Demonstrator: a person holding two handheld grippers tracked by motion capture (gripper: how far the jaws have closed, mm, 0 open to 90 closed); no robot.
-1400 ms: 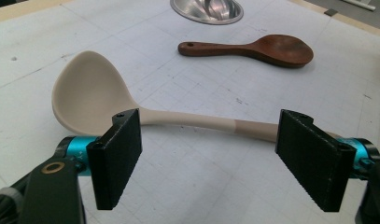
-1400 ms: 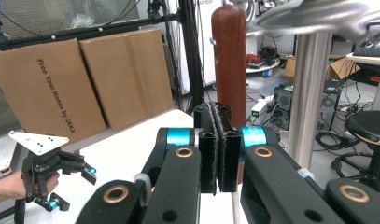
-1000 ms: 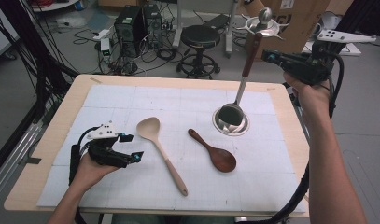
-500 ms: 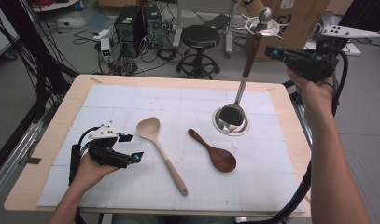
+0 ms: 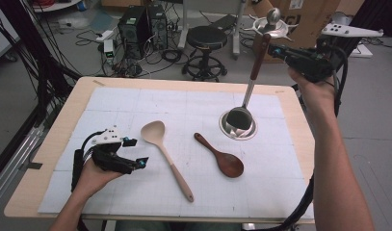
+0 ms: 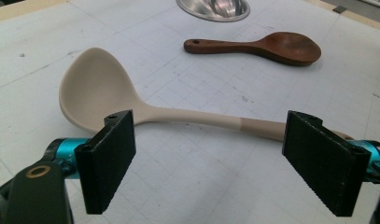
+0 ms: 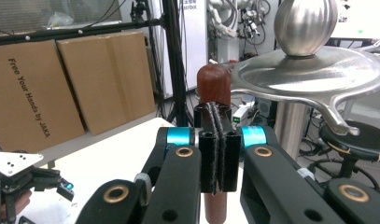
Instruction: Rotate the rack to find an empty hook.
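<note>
A light wooden bench (image 5: pixel 290 103) carries a white gridded mat (image 5: pixel 136 103) over most of its top. On the mat lie a pale beige spoon (image 5: pixel 163 150), bowl away from the person, a dark wooden spoon (image 5: pixel 221 157) beside it, and a round metal dish (image 5: pixel 237 129) farther back.

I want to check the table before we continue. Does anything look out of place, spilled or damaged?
Nothing is spilled or broken. The one unusual thing: the black ladle with a reddish-brown handle stands tilted, its bowl resting in the round metal dish, held up by the right gripper. The cream-coloured spoon and dark wooden spoon lie flat.
</note>
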